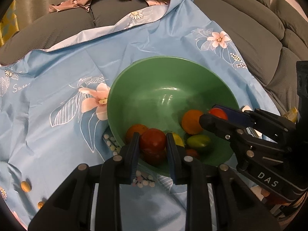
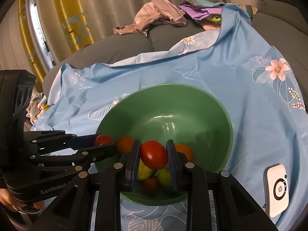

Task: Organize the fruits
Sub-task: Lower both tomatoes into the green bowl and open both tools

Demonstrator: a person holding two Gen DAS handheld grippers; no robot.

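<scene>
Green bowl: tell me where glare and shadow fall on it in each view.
Left wrist view: white glare streaks on the green bowl's inner back wall; fruit at the bottom sits in dimmer light beneath the left gripper. Right wrist view: similar streaks on the bowl's far wall; the low fruit behind the right gripper lies in shadow.
</scene>
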